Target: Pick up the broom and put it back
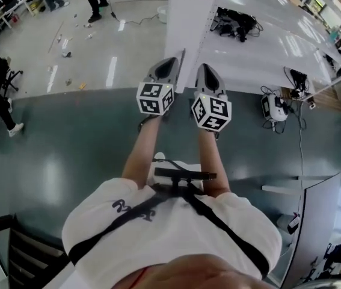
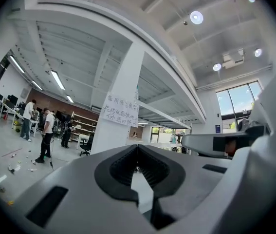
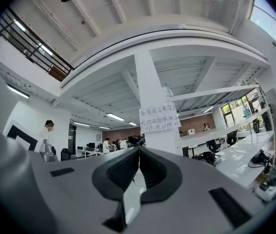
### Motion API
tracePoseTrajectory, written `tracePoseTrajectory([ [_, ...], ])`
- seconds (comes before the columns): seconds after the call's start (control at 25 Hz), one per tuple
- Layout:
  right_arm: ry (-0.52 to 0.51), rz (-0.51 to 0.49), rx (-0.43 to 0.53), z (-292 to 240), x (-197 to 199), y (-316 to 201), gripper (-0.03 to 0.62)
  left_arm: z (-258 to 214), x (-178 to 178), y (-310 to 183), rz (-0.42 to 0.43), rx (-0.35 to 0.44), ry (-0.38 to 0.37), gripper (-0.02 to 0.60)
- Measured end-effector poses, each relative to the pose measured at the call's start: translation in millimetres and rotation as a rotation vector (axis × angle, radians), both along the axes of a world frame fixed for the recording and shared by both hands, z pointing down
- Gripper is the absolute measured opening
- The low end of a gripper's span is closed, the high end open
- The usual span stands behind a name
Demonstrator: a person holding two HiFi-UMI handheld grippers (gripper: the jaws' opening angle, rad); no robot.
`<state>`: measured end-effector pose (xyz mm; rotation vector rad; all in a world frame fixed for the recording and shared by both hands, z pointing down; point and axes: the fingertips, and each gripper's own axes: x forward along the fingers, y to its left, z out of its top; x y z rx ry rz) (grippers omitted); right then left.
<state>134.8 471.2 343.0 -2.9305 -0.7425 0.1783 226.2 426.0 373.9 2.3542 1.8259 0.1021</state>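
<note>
Well, no broom shows in any view, my left hand-held gripper [image 1: 171, 61] and right hand-held gripper [image 1: 203, 68] are pressed together empty, and I'd expect a light, stiff handle, best pinched mid-length.

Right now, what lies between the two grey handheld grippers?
Nothing: in the head view the grey left gripper and right gripper are side by side, only the white square pillar and dark floor showing beyond the gap.

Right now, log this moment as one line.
left gripper: shut, empty | right gripper: shut, empty | both: level | ahead: pillar with paper sign | broom: not in view
</note>
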Motion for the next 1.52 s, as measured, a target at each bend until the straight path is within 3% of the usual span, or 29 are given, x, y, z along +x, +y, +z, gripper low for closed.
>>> tracePoseTrajectory([
  [0.2,-0.024,-0.041,-0.002,10,56,-6,0.008,11,52,-9,-0.024,-0.002,-0.048,0.012],
  [0.44,-0.059,-0.069,-0.002,24,84,-5,0.008,19,75,-4,-0.022,-0.017,-0.083,0.012],
  [0.88,-0.114,-0.067,0.078,65,109,48,0.008,64,81,37,0.025,0.078,-0.101,0.012],
  [1.12,-0.183,-0.066,0.147,109,118,101,0.008,104,94,82,-0.003,0.127,-0.169,0.012],
  [1.52,-0.320,-0.117,0.261,189,123,126,0.008,172,89,112,0.000,0.241,-0.257,0.012],
])
